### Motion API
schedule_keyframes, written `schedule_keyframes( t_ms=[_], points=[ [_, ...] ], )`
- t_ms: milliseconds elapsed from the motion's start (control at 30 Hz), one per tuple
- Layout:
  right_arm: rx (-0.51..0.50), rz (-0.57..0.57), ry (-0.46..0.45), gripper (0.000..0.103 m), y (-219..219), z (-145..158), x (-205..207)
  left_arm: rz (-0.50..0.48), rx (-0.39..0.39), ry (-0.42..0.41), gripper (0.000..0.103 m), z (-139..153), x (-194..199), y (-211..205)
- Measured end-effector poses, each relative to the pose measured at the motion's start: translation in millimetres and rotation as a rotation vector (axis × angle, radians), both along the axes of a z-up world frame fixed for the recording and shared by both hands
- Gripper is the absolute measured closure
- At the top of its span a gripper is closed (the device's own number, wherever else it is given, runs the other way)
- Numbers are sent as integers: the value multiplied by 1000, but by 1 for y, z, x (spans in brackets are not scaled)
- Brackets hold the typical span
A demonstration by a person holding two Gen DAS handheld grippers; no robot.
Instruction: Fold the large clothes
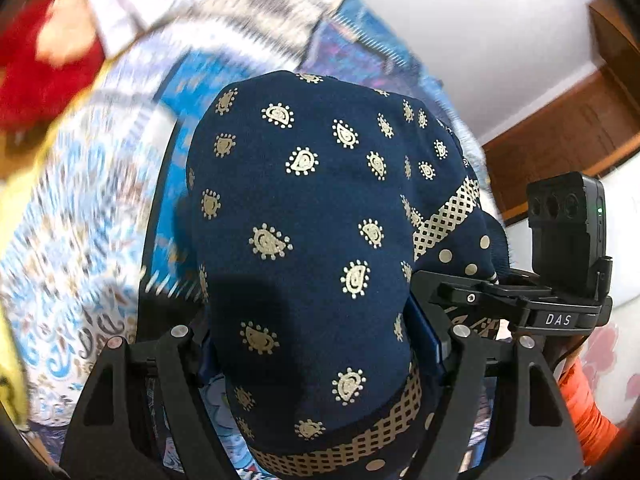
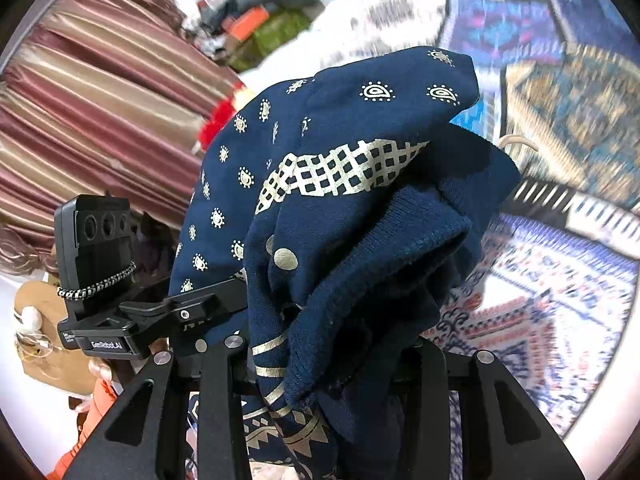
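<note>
Navy garment (image 1: 304, 216) bunched between both claws — left claw (image 1: 320, 344) and right claw (image 2: 320, 356) each clamped on it.

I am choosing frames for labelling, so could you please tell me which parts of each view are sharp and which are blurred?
Left wrist view: the navy garment and the left tool are sharp; the patterned bedspread is motion-smeared. Right wrist view: the garment and striped curtain are fairly sharp; the bedspread is streaked.
</note>
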State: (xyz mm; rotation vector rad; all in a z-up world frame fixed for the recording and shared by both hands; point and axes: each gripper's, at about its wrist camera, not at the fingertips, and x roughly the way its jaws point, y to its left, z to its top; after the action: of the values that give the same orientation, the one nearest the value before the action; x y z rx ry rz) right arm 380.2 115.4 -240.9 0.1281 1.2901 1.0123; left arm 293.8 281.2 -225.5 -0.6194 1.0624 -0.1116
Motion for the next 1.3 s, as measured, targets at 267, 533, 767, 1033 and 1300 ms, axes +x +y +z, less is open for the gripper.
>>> schedule_keyframes(
  t_ms=[267,533,767,1033,1300],
  points=[
    [-115,38,45,62,18,-61,8,-50,37,30,23,-44,-1,-2],
    [-196,48,-189,54,-13,-9,-12,-26,253,-45,23,2,-32,-6],
    [-235,96,-342,23,-1,4,-51,-87,329,-86,14,13,-51,-39],
    [-419,123,-269,19,-13,-52,-46,-69,385,8,7,-32,-60,-47],
    [-361,112,-336,19,-51,-16,-43,-88,501,5,8,-9,-85,-54]
  ],
)
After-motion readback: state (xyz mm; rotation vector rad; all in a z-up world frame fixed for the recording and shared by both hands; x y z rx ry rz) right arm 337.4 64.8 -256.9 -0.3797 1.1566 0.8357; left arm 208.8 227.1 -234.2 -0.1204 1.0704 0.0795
